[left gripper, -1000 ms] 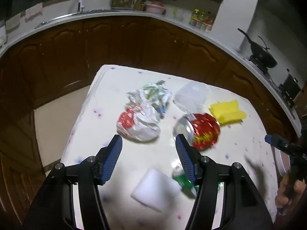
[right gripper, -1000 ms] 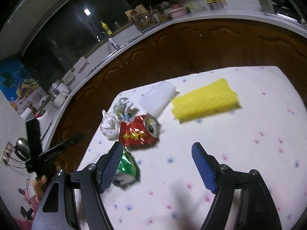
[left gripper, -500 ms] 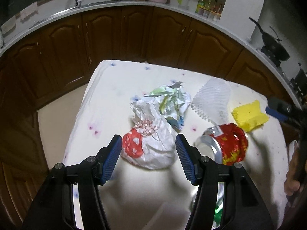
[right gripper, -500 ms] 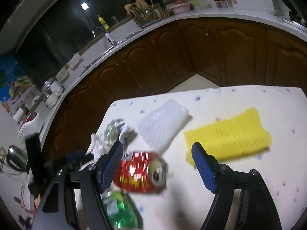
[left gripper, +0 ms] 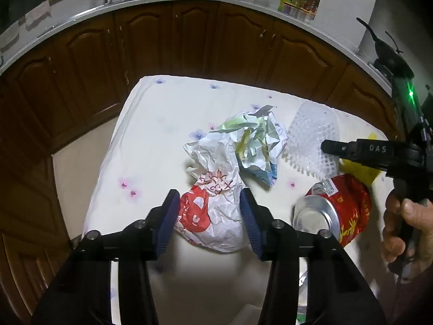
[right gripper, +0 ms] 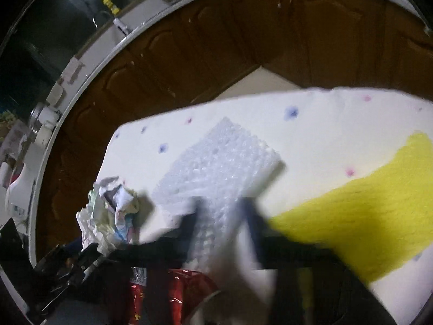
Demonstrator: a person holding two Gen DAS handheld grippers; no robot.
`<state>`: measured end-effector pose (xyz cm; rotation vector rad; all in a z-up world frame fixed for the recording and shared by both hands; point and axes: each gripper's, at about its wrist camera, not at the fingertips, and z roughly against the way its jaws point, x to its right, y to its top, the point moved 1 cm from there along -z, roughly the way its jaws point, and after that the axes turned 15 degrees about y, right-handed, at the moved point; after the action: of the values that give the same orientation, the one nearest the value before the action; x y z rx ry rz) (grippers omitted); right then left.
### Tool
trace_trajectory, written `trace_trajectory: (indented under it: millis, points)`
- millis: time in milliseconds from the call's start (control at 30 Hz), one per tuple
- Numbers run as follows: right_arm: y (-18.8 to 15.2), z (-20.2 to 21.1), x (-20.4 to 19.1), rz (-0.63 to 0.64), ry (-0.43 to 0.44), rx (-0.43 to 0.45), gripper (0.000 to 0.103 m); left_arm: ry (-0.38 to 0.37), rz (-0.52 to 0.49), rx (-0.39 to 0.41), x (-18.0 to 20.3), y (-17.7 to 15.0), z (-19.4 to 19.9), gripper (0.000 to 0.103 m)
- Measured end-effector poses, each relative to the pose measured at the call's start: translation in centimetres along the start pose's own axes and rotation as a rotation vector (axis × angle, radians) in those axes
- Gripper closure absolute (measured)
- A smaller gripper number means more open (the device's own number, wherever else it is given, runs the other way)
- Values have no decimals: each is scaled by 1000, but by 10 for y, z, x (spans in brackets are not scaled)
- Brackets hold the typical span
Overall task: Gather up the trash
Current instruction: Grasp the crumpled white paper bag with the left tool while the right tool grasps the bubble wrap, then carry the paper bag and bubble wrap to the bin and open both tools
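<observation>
In the left wrist view my left gripper (left gripper: 209,205) is open, its blue pads on either side of a crumpled white-and-red wrapper (left gripper: 216,208). Behind the wrapper lies a crumpled printed paper (left gripper: 257,146). A crushed red can (left gripper: 338,211) lies to the right. In the right wrist view my right gripper (right gripper: 222,211) is blurred, its fingers close on either side of a white foam net (right gripper: 219,168); whether it grips the net is unclear. The right gripper also shows in the left wrist view (left gripper: 333,147) over the foam net (left gripper: 314,132).
A yellow cloth (right gripper: 365,211) lies right of the net on the floral tablecloth (left gripper: 162,124). Dark wooden cabinets (left gripper: 189,40) and a curved counter ring the table. A black pan (left gripper: 389,54) sits at the far right.
My left gripper moved forward so its pads flank the wrapper. My right gripper moved forward over the can to the foam net and its fingers narrowed.
</observation>
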<state>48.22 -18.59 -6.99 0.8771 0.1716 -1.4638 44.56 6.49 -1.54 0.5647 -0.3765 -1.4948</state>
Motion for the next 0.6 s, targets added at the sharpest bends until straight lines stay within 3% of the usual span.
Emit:
trace_trajectory:
  millis: [267, 600]
  points:
    - [-12, 41, -5, 12, 101, 116, 94, -48, 31, 50, -12, -2, 25, 73]
    - [-33, 129, -8, 25, 178, 255, 94, -94, 23, 168, -7, -6, 102, 75]
